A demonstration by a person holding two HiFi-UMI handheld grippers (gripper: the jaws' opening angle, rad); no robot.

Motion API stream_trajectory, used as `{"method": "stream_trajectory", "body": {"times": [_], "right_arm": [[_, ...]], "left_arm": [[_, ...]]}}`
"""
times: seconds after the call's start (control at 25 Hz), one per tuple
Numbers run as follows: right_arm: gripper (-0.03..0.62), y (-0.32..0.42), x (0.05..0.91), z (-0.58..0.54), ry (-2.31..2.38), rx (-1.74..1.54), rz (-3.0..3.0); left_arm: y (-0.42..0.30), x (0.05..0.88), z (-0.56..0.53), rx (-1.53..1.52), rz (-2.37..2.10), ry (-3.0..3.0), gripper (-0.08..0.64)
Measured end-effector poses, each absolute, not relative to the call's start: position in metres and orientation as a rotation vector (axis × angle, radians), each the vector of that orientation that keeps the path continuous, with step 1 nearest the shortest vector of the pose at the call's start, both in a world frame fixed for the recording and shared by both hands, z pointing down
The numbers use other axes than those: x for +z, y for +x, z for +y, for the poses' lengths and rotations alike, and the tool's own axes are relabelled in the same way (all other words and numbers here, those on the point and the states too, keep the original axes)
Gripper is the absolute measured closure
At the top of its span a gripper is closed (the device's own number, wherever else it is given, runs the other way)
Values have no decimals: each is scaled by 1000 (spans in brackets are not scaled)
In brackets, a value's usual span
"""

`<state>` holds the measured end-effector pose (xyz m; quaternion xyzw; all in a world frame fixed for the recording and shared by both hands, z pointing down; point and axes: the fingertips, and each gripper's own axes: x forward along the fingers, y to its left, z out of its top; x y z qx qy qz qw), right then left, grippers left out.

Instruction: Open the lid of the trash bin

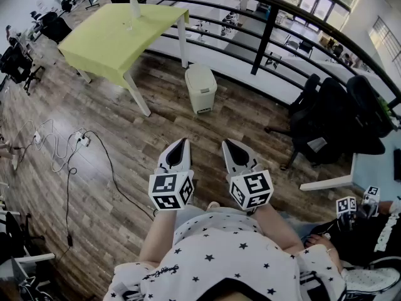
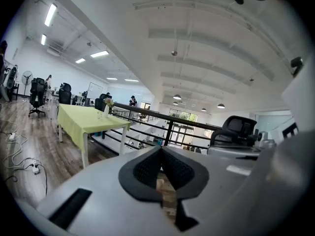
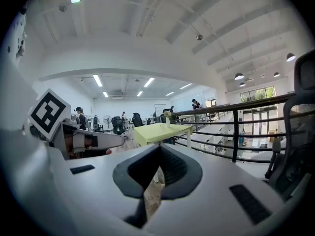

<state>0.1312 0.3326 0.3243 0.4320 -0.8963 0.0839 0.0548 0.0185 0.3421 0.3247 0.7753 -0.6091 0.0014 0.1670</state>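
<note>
Here the task appears to be at the approach stage. The trash bin [image 1: 201, 88] stands on the floor [image 1: 125, 168] well ahead of the person, near a leg of the table [image 1: 119, 33] and just before the railing [image 1: 263, 33], with its lid down. Both tools hang low, close to the body and well apart from the bin. The left gripper [image 1: 182, 143] and the right gripper [image 1: 228, 144] each show 2 jaws with tips meeting and nothing between them; only floor shows through the gap below the dark ribbed pads.

To do the step well, the person would likely walk in squarely, lower 1 gripper to the lid's front edge, and lift from under its lip. A dark part at the bin's base may be a pedal, but it is too small to tell.

Materials:
- Bin: smooth cream plastic, a rounded box with a domed lid.
- Floor: matte brown wood planks.
- Table: yellow-green cloth over white legs.
- Railing: black metal tubes.
</note>
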Motion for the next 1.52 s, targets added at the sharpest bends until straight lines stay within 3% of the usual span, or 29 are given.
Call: {"method": "stream_trajectory", "body": {"times": [0.88,1.52], "right_arm": [[601,133,329,328,1298,355,-2772],[601,124,347,173,1386,409,-2710]], "left_arm": [[29,341,344,36,-1738,2161,549],[9,356,186,55,-1669,2175,548]]}}
